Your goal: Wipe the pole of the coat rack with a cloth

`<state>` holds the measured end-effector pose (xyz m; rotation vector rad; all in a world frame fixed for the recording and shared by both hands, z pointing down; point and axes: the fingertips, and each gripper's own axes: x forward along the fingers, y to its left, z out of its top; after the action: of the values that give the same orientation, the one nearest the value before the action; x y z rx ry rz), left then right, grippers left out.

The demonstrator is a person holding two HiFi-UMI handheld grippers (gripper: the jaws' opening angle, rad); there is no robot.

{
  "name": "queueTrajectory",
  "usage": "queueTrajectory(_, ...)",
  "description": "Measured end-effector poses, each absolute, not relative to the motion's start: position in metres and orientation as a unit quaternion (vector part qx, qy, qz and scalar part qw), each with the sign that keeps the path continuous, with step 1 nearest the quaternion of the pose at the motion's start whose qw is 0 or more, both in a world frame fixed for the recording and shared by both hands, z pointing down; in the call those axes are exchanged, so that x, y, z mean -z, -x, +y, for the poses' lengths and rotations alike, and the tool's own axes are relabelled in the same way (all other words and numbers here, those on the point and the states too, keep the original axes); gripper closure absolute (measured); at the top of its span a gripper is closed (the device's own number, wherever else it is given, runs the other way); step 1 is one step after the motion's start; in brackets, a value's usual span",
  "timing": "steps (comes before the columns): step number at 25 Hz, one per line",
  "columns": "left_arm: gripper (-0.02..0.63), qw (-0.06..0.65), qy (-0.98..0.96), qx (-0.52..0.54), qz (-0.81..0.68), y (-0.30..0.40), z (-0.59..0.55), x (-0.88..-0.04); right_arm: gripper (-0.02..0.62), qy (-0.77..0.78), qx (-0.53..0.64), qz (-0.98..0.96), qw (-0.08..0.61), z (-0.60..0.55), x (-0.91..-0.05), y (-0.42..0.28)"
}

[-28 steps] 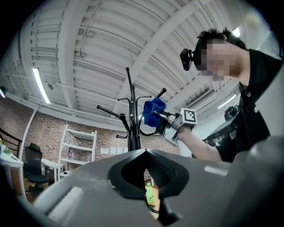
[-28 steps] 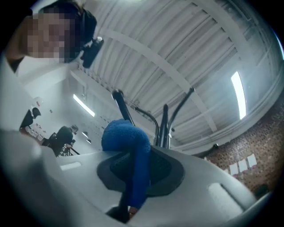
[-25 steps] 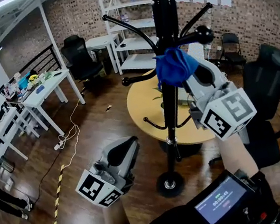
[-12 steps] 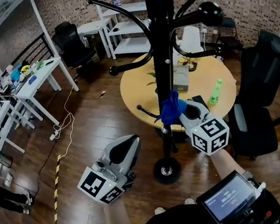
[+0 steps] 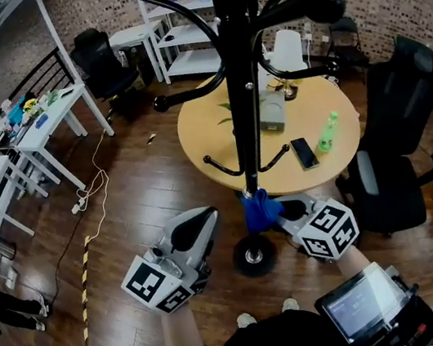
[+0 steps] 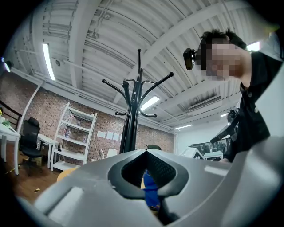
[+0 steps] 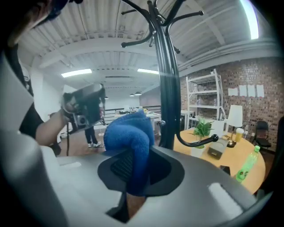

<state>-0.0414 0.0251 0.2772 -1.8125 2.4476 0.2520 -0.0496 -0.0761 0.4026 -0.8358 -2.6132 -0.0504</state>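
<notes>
The black coat rack pole (image 5: 243,97) rises from its round base (image 5: 254,256) in front of me. My right gripper (image 5: 270,211) is shut on a blue cloth (image 5: 258,208), which is pressed against the pole low down, just above the base. In the right gripper view the cloth (image 7: 129,137) bulges out of the jaws with the pole (image 7: 167,95) right behind it. Left of the base, my left gripper (image 5: 198,227) is shut with nothing in it. In the left gripper view it (image 6: 145,153) points up at the rack (image 6: 132,116), and the cloth (image 6: 151,191) shows beyond its tips.
A round yellow table (image 5: 203,141) behind the rack holds a phone (image 5: 305,152), a green bottle (image 5: 326,133) and a grey box (image 5: 272,109). A black office chair (image 5: 394,145) stands right, white desks (image 5: 53,114) left, shelves at the back. A cable (image 5: 93,223) trails on the wooden floor.
My right gripper has slid the blue cloth down the pole, from up near the hooks to just above the base. The left gripper has stayed put.
</notes>
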Motion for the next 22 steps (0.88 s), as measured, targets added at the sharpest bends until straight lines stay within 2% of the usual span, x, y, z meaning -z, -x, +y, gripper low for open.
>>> queueTrajectory(3,0.604,0.047,0.592,-0.079,0.801,0.042,0.027,-0.275,0.548,0.309,0.024,-0.929,0.201,-0.072,-0.401,0.04)
queueTrajectory(9,0.604,0.056,0.588,-0.072,0.804,0.041,0.031,-0.267,0.548,0.227,0.02,-0.957,0.18,-0.095,-0.424,0.095)
queueTrajectory(14,0.604,0.065,0.588,-0.064,0.804,0.041,0.029,-0.261,0.548,0.198,0.033,-0.976,0.088,-0.099,-0.366,0.117)
queueTrajectory(22,0.604,0.099,0.59,-0.051,0.8,0.04,0.036,-0.239,0.548,0.197,0.044,-0.971,-0.131,-0.095,-0.168,0.109)
